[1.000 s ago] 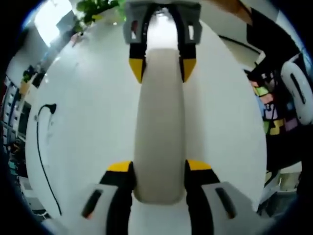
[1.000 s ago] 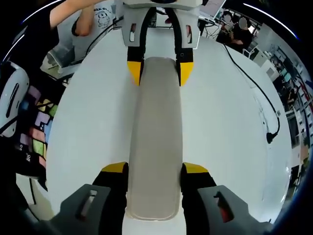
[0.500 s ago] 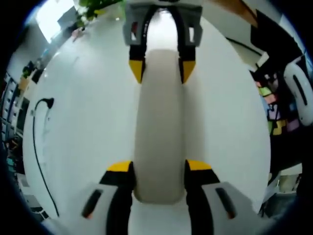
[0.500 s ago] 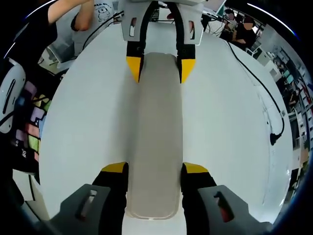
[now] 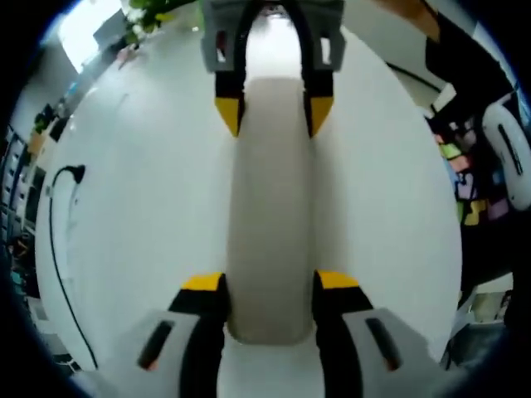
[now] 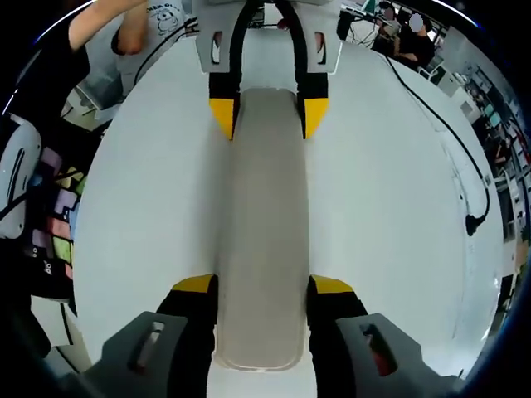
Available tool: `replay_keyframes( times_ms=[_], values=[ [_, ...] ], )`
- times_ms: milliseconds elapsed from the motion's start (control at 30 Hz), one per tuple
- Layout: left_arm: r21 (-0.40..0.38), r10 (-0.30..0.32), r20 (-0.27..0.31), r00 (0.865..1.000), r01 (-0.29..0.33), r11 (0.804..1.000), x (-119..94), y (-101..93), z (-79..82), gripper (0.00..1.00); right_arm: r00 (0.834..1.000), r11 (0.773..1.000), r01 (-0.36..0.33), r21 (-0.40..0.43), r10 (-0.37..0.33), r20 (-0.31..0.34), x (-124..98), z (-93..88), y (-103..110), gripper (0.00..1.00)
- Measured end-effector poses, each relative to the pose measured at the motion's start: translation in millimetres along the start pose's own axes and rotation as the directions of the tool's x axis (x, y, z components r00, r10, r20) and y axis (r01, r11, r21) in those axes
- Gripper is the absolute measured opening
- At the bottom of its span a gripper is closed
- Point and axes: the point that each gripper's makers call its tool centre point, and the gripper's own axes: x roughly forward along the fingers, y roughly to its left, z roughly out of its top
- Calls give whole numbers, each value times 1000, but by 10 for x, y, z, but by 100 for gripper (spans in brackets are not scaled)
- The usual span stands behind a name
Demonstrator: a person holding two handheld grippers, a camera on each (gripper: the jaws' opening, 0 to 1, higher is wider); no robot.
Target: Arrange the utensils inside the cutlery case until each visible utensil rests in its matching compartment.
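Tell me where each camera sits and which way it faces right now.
Left gripper view: rides the left tool, looking along the beige cutlery case toward the right tool at the far end; white table below.
Right gripper view: rides the right tool, looking back along the case at the left tool; a person's arm at top left.
Shared: the case, both tools, the table; the cameras face each other.

A glossy white table (image 5: 141, 207) carried a thin black cable (image 5: 51, 249). Green leafy plants (image 5: 149, 10) stood behind. Daylight glared from a bright window (image 5: 83, 29)
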Motion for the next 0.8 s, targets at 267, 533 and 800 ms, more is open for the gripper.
replay_keyframes(
  times_ms=[267, 533, 800],
  values=[
    [-24, -6, -21, 1000, 5, 1000, 9, -23, -13, 43, 999, 999, -16, -27, 15, -46, 14, 19, 3, 44],
    [-23, -18, -2, 1000, 18, 1000, 15, -33, -20, 44, 1000, 999, -15, -42, 15, -3, 10, 12, 15, 45],
    [-19, -17, 16, 1000, 17, 1000, 12, -48, -28, 45, 996, 997, 70, -27, -69, 57, -10, 28, -116, 62]
  ],
)
